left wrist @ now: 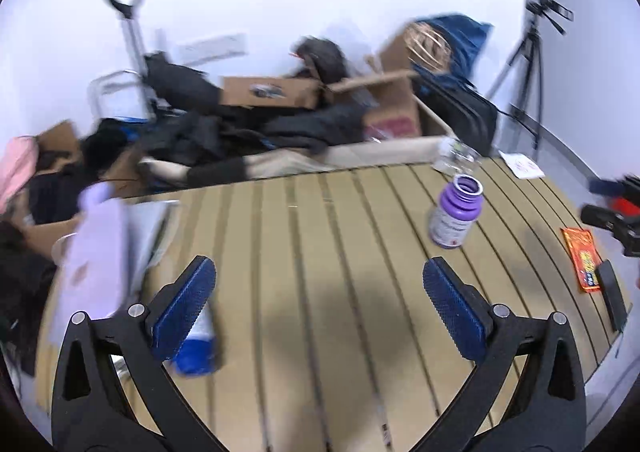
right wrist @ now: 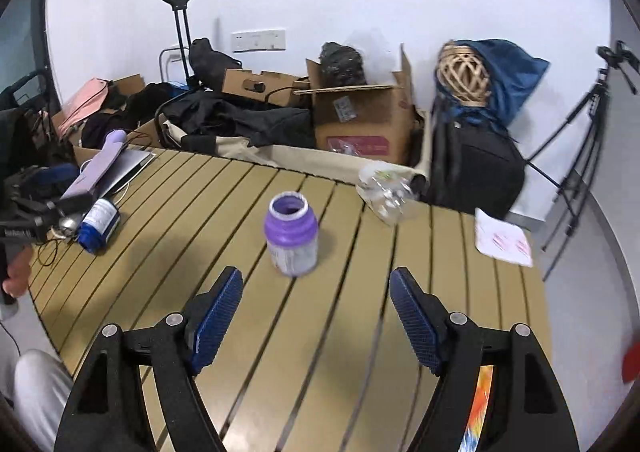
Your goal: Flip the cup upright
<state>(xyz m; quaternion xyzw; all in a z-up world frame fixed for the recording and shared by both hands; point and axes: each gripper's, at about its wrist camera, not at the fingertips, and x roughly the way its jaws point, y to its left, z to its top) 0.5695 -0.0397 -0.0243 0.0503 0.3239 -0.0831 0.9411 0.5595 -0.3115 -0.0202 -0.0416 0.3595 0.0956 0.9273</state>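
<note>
purple cup (right wrist: 291, 239) upright, mouth up (unheld)

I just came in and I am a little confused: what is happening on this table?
A person holds tongs in each hand over a slatted table. Both the left tongs and the right tongs are open and hold nothing. The purple cup stands upright with its mouth up, just ahead of the right tongs and apart from them. A clear plastic bottle lies near the far edge.
</note>
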